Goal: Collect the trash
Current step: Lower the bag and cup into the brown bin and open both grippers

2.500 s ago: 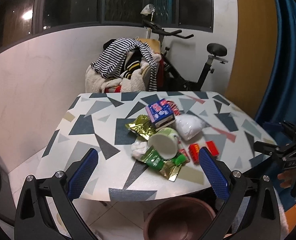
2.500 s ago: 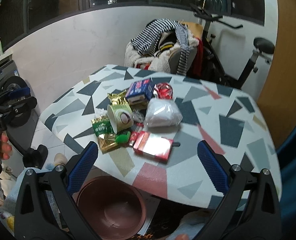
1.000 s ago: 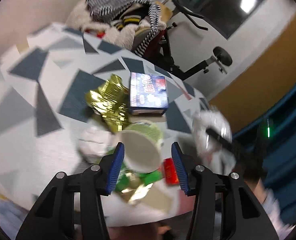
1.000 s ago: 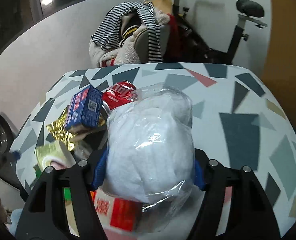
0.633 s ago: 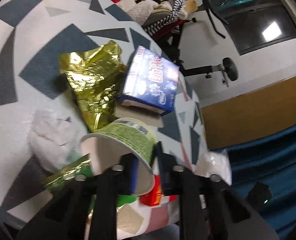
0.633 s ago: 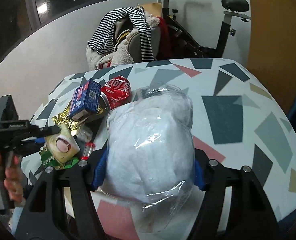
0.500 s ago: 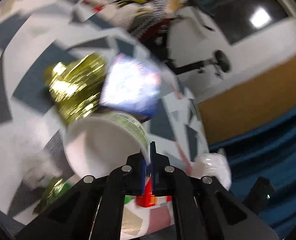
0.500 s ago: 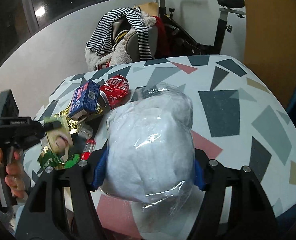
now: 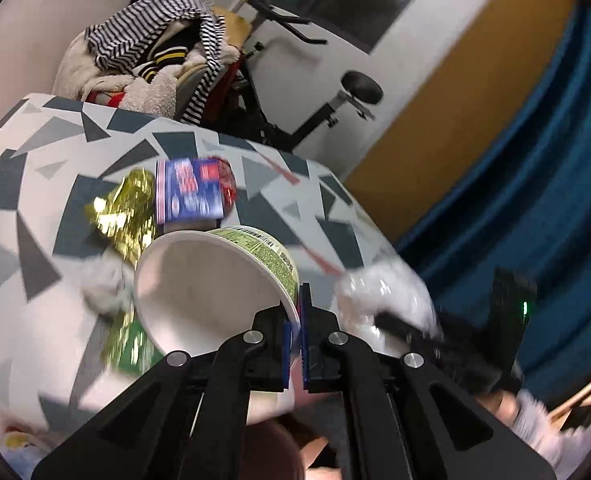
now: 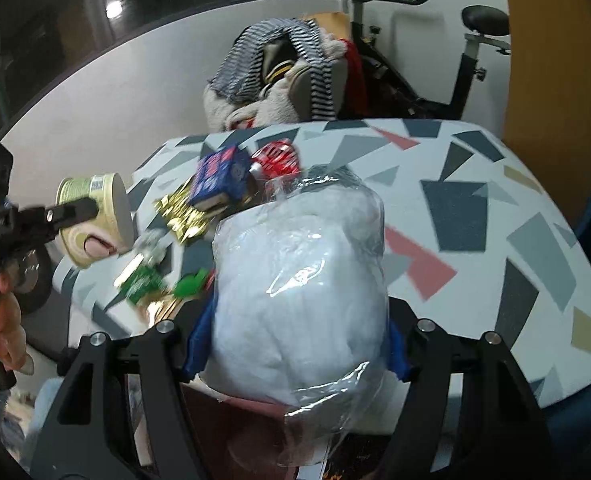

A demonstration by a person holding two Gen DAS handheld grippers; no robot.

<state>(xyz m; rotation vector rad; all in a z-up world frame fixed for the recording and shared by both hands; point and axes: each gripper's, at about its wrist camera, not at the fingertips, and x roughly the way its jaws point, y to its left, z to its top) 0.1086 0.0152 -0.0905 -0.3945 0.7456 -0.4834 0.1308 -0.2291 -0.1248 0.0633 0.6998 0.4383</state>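
**Both tools loaded: cup on the left, bag on the right**

Left tool [image 9: 294, 336]: I have its blue ribbed pads clenched on the thin rim of a paper cup [image 9: 215, 284]. The cup is a tapered cylinder, smooth white inside, green printed label outside, mouth tilted toward the camera. From the right wrist view I see the same cup [image 10: 95, 216] raised clear of the surface, out past its left edge.

Right tool [image 10: 295, 344]: jaws stand wide, pads pressed into both flanks of a clear plastic bag [image 10: 301, 300]. The film is crinkled and glossy; the filling is soft, white and rounded. It bulges above and below the pads.

Surface [image 10: 475, 208]: glossy white top, rounded edge, printed with grey, dark blue, pink and tan angular shards. Lying on it in a loose cluster: a crumpled gold foil wrapper [image 9: 125, 216], a rectangular blue carton [image 9: 187, 192], a red can [image 10: 277, 158] just behind the carton, and a green wrapper [image 10: 143, 280]. Parts of the left view are motion-blurred.
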